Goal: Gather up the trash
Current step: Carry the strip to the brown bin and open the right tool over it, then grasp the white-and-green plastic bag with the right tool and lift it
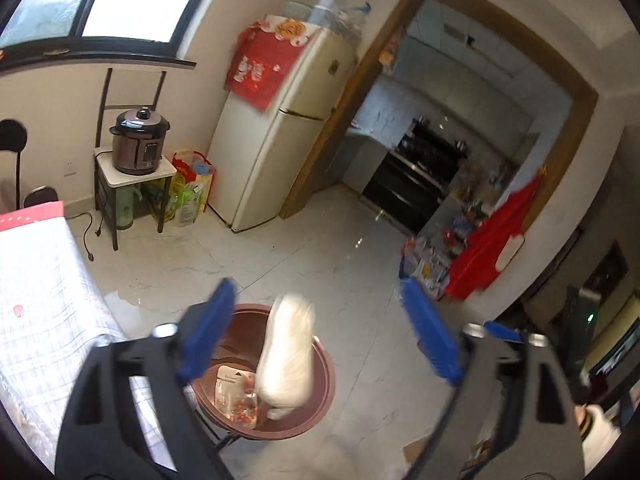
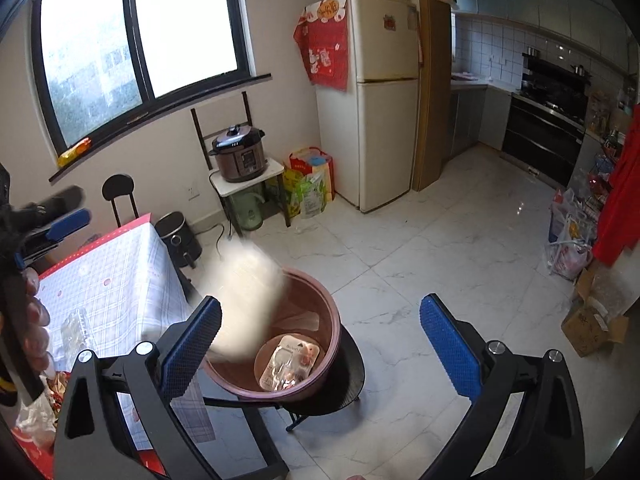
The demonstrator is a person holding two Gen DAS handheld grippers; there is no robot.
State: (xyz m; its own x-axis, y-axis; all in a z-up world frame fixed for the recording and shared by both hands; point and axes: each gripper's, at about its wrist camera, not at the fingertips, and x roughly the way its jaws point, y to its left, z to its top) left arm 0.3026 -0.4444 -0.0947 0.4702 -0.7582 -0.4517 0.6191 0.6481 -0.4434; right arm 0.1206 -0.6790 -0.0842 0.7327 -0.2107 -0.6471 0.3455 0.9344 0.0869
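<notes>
Brown round bin [image 2: 316,312] stands on a dark stool [image 2: 344,380] beside the cloth-covered table [image 2: 116,276], tiled floor around. Inside, flat on the bottom: a clear printed wrapper [image 2: 290,364]. White crumpled bag [image 1: 288,352], blurred, soft-edged, sits at the bin's mouth, its lower end below the rim, touched by neither gripper. Left gripper [image 1: 320,332] is above the bin, blue pads spread wide, nothing between them. Right gripper [image 2: 320,348] likewise wide open and empty, angled down over the bin from the table side.
</notes>
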